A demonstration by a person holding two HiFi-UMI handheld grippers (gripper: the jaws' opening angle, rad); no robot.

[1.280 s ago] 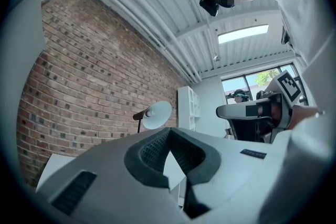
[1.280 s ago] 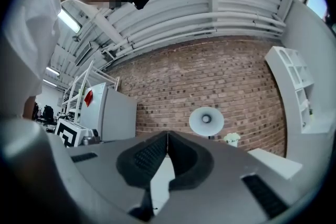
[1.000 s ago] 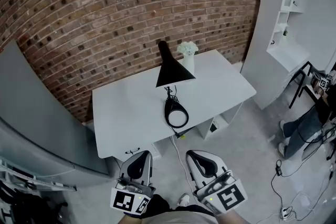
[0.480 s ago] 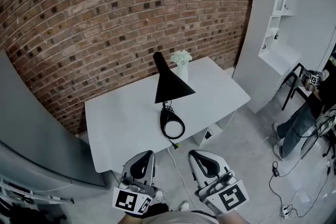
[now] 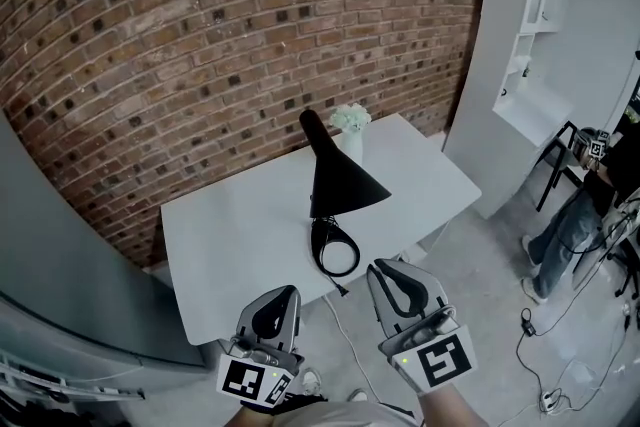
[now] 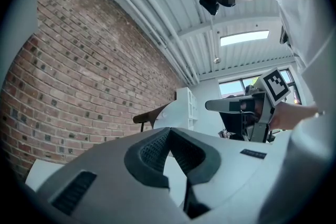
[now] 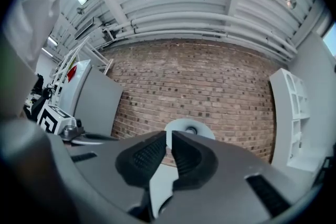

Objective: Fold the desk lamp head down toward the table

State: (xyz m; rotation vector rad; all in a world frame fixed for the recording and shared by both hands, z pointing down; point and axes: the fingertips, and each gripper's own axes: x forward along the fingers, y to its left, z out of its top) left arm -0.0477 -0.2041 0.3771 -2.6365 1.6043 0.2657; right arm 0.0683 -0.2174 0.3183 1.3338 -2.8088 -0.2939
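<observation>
Seemingly the approach step: the left gripper [image 5: 281, 293] and right gripper [image 5: 386, 267], jaws closed and empty, hover short of the white table [image 5: 225, 225], and next must reach the head of the black cone-shaded desk lamp [image 5: 343, 183].

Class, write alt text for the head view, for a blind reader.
A black desk lamp stands on a white table by a brick wall, beside a flower vase. The left gripper and right gripper, both shut, hover short of the lamp.
</observation>
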